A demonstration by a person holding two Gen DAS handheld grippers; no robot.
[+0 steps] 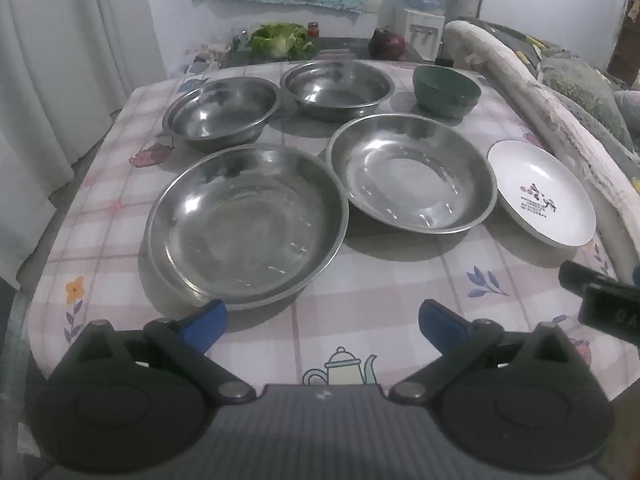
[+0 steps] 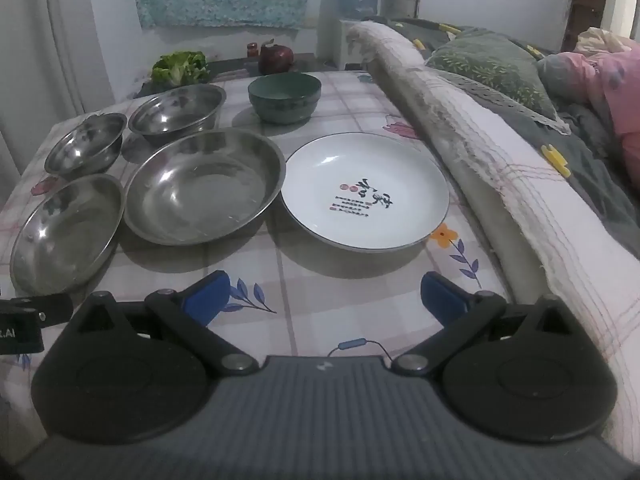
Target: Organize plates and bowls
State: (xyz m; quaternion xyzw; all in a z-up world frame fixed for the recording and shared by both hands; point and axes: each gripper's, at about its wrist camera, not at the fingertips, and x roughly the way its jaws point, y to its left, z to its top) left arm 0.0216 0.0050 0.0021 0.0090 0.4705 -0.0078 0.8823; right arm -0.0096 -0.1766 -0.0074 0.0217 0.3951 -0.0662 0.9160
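On the checked tablecloth (image 1: 360, 280) lie two wide steel plates, the near left steel plate (image 1: 246, 226) (image 2: 66, 232) and the middle steel plate (image 1: 412, 172) (image 2: 204, 186). Behind them stand a left steel bowl (image 1: 220, 114) (image 2: 86, 142), a second steel bowl (image 1: 336, 88) (image 2: 178, 112) and a green bowl (image 1: 446, 90) (image 2: 284, 96). A white plate with printed writing (image 1: 540, 192) (image 2: 364, 190) lies at the right. My left gripper (image 1: 322, 322) stands open just short of the near left steel plate. My right gripper (image 2: 324, 296) is open in front of the white plate, holding nothing.
A padded bed rail (image 2: 480, 152) runs along the table's right side, with bedding (image 2: 520, 64) beyond. At the far end sit lettuce (image 1: 282, 40), a dark red round object (image 1: 386, 44), a small jar (image 1: 313, 29) and a water dispenser (image 1: 424, 12). A curtain (image 1: 48, 80) hangs at the left.
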